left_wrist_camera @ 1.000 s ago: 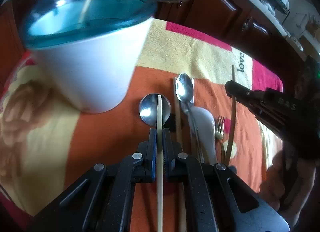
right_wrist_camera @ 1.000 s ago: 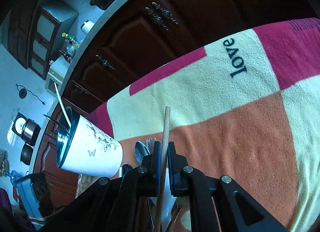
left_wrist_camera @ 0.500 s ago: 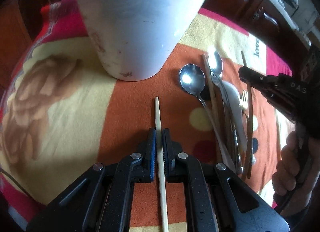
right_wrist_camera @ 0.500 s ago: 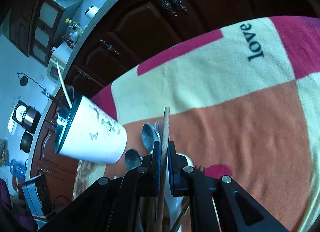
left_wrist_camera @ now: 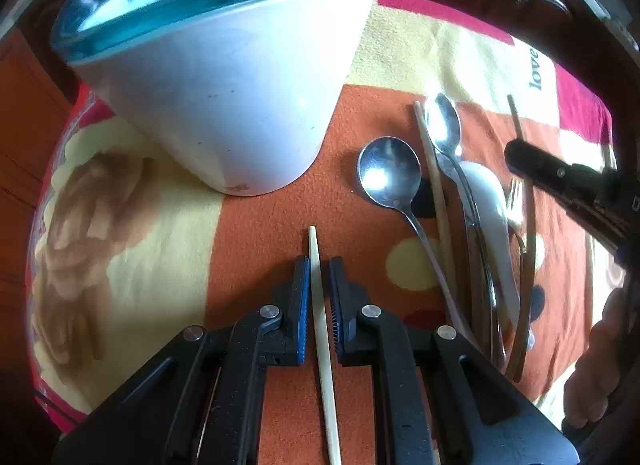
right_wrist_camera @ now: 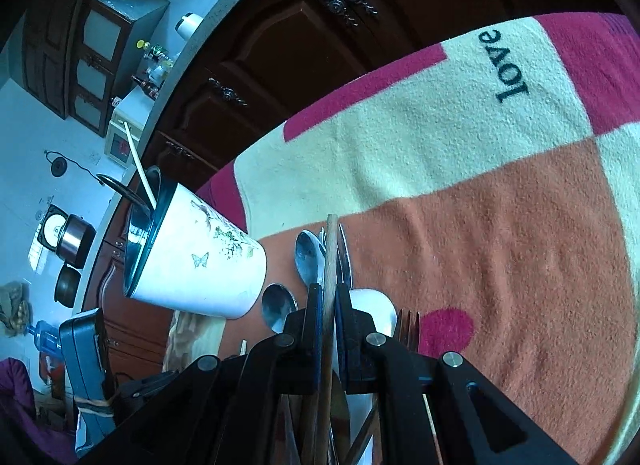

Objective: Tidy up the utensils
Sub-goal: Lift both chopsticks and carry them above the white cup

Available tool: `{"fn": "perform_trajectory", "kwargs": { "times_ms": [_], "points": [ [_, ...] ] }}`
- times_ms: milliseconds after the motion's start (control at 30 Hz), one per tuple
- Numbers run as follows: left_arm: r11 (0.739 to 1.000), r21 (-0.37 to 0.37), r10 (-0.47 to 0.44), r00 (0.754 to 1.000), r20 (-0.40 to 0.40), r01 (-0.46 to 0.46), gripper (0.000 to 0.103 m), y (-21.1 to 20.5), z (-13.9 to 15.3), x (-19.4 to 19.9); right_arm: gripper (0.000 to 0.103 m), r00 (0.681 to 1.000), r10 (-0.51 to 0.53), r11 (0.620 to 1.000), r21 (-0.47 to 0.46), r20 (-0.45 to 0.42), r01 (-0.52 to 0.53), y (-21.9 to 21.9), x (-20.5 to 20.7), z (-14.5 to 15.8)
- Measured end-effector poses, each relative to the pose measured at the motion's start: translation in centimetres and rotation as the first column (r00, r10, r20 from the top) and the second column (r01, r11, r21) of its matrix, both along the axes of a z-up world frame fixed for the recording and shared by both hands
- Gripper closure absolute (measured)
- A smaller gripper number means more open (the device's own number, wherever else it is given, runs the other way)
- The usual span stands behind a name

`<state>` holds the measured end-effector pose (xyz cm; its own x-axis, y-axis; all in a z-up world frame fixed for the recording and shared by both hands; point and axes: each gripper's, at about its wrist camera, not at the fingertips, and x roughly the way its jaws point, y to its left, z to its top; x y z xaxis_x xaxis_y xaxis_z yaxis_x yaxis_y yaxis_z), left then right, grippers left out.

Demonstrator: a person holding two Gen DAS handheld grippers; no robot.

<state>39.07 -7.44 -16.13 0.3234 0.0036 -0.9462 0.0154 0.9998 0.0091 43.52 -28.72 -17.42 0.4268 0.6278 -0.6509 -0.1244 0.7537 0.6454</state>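
Note:
A pale chopstick (left_wrist_camera: pixel 316 277) lies between the fingers of my left gripper (left_wrist_camera: pixel 319 265), which points steeply down at the orange cloth. Its jaws are opening, and a thin gap shows on each side of the stick. The white utensil cup (left_wrist_camera: pixel 224 97) with a blue-tinted rim stands just ahead on the left, with a stick and a ladle in it. My right gripper (right_wrist_camera: pixel 329 289) is shut on a brown chopstick (right_wrist_camera: pixel 331 249) above the row of utensils. That row holds two metal spoons (left_wrist_camera: pixel 388 173), a white ceramic spoon (left_wrist_camera: pixel 484 193) and a fork (left_wrist_camera: pixel 514 197).
The patchwork blanket (right_wrist_camera: pixel 500 225) covers the table, with bare orange and cream cloth to the right of the utensils. Dark wooden cabinets (right_wrist_camera: pixel 320 49) run along the far side. A person's hand (left_wrist_camera: pixel 600 365) holds the right gripper's handle at the right edge.
My left gripper has tipped down toward the cloth and come near the cup's base. Its pads have parted from the pale chopstick. The right gripper keeps its hold and has barely moved.

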Motion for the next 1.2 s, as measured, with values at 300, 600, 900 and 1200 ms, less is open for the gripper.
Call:
{"fn": "perform_trajectory", "kwargs": {
  "times_ms": [300, 600, 900, 1200],
  "points": [
    [0.984, -0.172, 0.07, 0.992, 0.107, -0.051, 0.099, 3.6, 3.0, -1.9, 0.098, 0.99, -0.067, 0.997, 0.045, 0.127, 0.061, -1.2, -1.1, 2.7],
    [0.951, -0.309, 0.125, 0.892, 0.434, 0.017, 0.099, 5.5, 10.8, -5.4, 0.098, 0.946, -0.127, 0.992, 0.03, 0.299, 0.124, -0.7, -3.1, 6.0],
    [0.965, -0.256, 0.097, 0.823, 0.56, 0.06, 0.099, 6.4, 14.3, -6.9, 0.098, 0.91, -0.128, 0.985, -0.053, 0.393, 0.162, 0.7, -5.5, 8.9],
    [0.966, -0.25, 0.116, 0.754, 0.647, 0.066, 0.099, 7.9, 17.9, -8.2, 0.098, 0.841, -0.144, 0.975, -0.071, 0.521, 0.21, 2.5, -8.0, 14.0]
  ]
}}
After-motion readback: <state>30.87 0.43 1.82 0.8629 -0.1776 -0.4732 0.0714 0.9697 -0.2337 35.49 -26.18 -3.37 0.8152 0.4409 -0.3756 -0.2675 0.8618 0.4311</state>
